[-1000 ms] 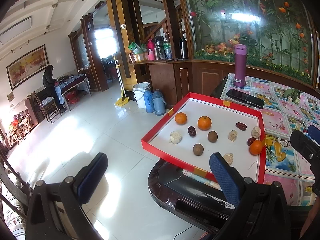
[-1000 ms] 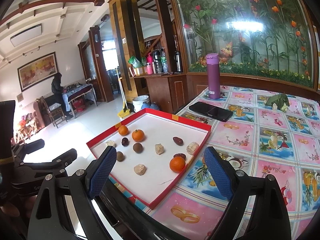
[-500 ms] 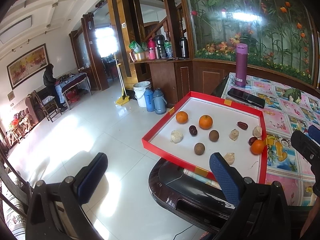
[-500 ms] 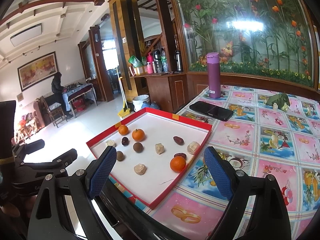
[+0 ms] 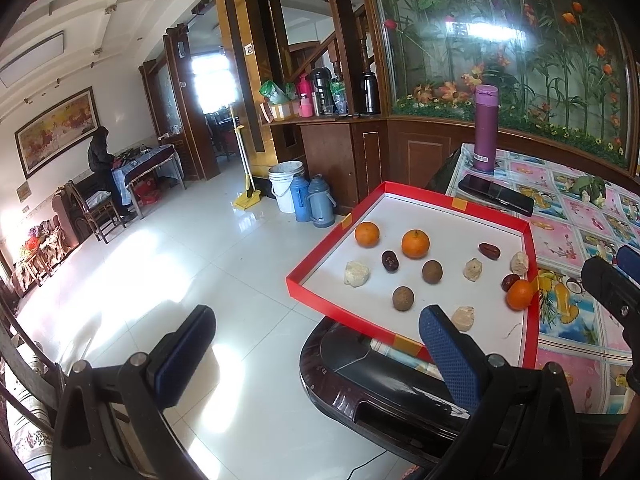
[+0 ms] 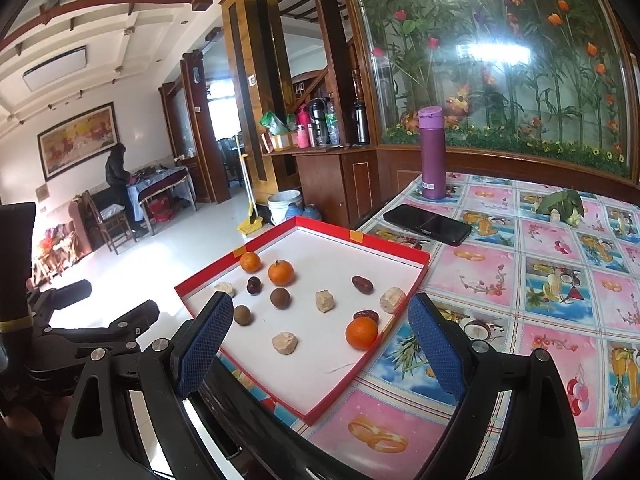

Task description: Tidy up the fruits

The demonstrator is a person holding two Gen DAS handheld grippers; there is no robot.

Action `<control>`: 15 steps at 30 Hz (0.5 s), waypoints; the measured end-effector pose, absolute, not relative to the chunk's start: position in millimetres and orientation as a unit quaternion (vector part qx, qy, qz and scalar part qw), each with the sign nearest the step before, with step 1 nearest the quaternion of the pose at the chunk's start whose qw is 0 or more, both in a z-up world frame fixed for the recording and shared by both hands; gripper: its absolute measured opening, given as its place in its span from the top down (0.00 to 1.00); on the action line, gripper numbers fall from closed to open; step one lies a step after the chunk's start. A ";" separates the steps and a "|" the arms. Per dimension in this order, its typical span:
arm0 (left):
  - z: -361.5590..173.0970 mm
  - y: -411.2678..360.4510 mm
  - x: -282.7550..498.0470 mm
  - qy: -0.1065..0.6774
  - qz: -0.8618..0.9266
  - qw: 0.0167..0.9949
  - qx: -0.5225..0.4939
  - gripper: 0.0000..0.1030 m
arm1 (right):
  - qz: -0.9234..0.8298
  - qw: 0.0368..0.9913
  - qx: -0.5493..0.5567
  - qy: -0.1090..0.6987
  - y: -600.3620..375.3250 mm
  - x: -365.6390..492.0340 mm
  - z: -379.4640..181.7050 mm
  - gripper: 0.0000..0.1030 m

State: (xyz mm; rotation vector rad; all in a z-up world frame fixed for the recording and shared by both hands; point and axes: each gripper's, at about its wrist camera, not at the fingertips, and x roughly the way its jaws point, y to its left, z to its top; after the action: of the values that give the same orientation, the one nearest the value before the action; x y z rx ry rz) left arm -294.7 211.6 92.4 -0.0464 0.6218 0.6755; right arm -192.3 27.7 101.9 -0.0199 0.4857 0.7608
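A red-rimmed white tray point(image 5: 440, 204) point(image 6: 400, 249) sits at the table's corner. On it lie three oranges, one near the right rim point(image 6: 361, 333) point(image 5: 519, 294) and two at the back point(image 6: 280, 272) point(image 5: 367, 234), plus brown round fruits point(image 6: 280, 298), dark red dates point(image 6: 362, 284) and pale lumps point(image 6: 285, 343). My left gripper point(image 5: 316, 354) is open and empty, below the tray's near-left edge, partly over the floor. My right gripper point(image 6: 320, 344) is open and empty, held in front of the tray's near edge.
A black phone point(image 6: 426, 224) and a purple flask point(image 6: 432, 153) stand beyond the tray on the patterned tablecloth point(image 6: 560, 292). A green leafy item point(image 6: 560, 206) lies at the back right. The dark table edge point(image 5: 384, 384) drops to the tiled floor on the left.
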 end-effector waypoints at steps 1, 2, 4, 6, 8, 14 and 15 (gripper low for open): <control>91.9 211.6 -293.9 0.301 0.327 0.896 -0.022 0.00 | 0.368 0.900 -0.010 0.235 28.2 -191.4 102.2 0.13; 91.8 212.5 -292.7 0.301 0.328 0.895 -0.022 0.00 | 0.368 0.900 -0.009 0.235 28.9 -190.5 102.2 0.13; 91.2 213.8 -290.5 0.303 0.328 0.894 -0.023 0.00 | 0.368 0.899 -0.009 0.236 29.8 -189.7 102.3 0.13; 90.9 214.4 -288.8 0.305 0.329 0.893 -0.024 0.00 | 0.369 0.899 -0.009 0.235 31.5 -187.6 103.0 0.13; 90.7 215.5 -286.5 0.306 0.330 0.893 -0.023 0.00 | 0.369 0.899 -0.010 0.236 33.0 -186.4 103.1 0.13; 88.6 220.5 -280.2 0.312 0.331 0.890 -0.025 0.00 | 0.370 0.898 -0.012 0.237 38.6 -179.8 105.7 0.13; 88.4 221.2 -279.2 0.312 0.331 0.890 -0.026 0.00 | 0.370 0.898 -0.013 0.237 39.7 -178.3 106.4 0.13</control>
State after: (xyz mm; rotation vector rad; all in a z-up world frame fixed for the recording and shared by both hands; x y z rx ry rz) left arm -279.2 221.2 88.4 -0.0535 0.6479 0.6871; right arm -178.3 39.7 106.4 -0.0277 0.4903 0.7666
